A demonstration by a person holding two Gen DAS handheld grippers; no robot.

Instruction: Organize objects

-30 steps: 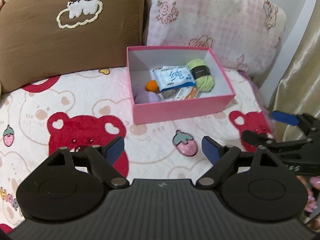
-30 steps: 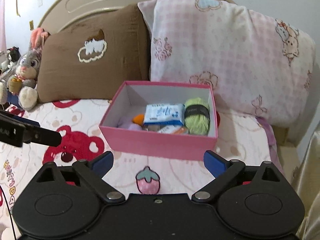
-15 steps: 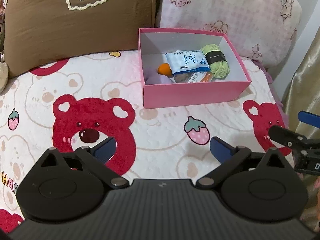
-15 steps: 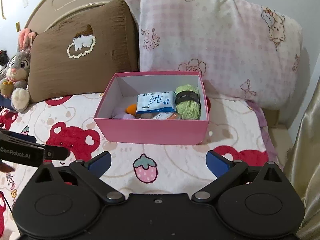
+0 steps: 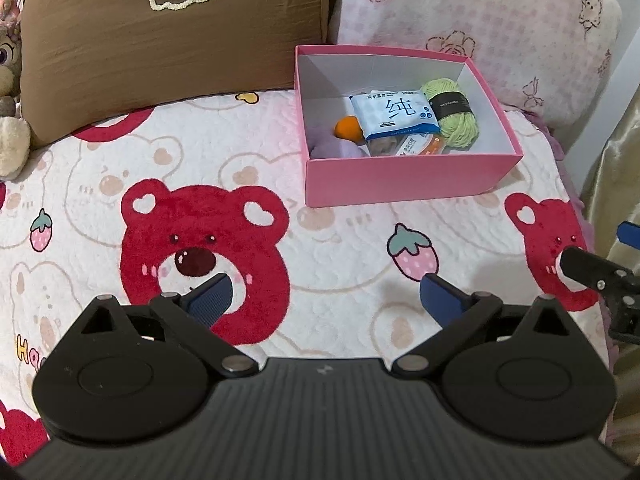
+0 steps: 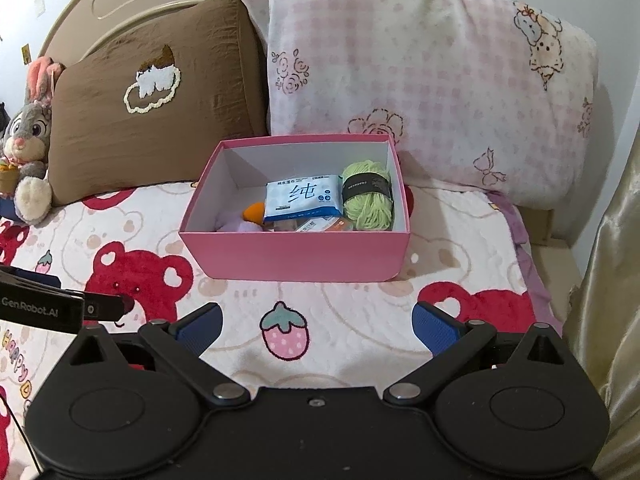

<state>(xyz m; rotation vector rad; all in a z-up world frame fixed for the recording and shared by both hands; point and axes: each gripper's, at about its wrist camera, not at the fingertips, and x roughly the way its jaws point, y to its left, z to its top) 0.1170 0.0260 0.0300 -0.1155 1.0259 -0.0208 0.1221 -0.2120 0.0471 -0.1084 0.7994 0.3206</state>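
- The left gripper (image 5: 323, 295) hangs over the bed cover (image 5: 340, 248), its fingers released and bare; they have just been opening wider than a second ago. The right gripper (image 6: 317, 324) is also spread and empty.
- The pink box (image 6: 296, 254) sits farther up the bed, by the pillows, holding a wipes pack (image 6: 302, 197), green yarn (image 6: 368, 196) and an orange ball (image 6: 254, 212); it now looks farther off.
- Risk: a low reach could catch the near wall and tip the box on soft bedding.

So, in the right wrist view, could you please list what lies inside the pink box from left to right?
Round orange object → white-and-blue plastic wipes packet → light green yarn ball with a black band.
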